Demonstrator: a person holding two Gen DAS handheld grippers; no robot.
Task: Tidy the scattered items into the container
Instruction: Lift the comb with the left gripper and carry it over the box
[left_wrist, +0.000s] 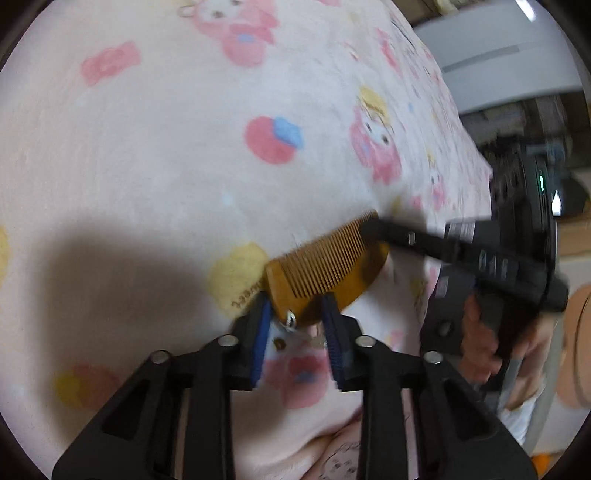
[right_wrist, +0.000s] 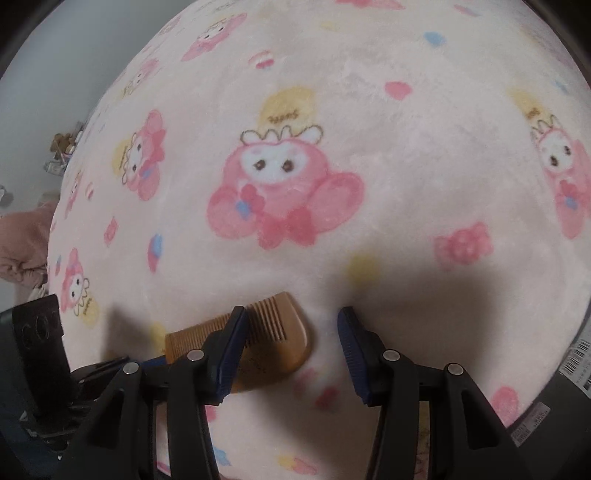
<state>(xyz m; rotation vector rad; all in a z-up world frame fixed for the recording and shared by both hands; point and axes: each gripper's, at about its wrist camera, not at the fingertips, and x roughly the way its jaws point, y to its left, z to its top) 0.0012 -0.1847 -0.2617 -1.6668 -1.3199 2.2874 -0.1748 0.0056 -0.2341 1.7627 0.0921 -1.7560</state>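
A brown wooden comb lies on the pink cartoon-print blanket. My left gripper has its blue-padded fingers closed on the comb's near end, by its small metal ring. In the left wrist view my right gripper reaches in from the right over the comb's far end. In the right wrist view my right gripper is open, its left finger lies over the comb and nothing sits between its fingers. No container shows in either view.
The blanket covers a bed. Its right edge drops off in the left wrist view, with a white appliance and dark clutter beyond. A pink bundle lies off the bed's left edge in the right wrist view.
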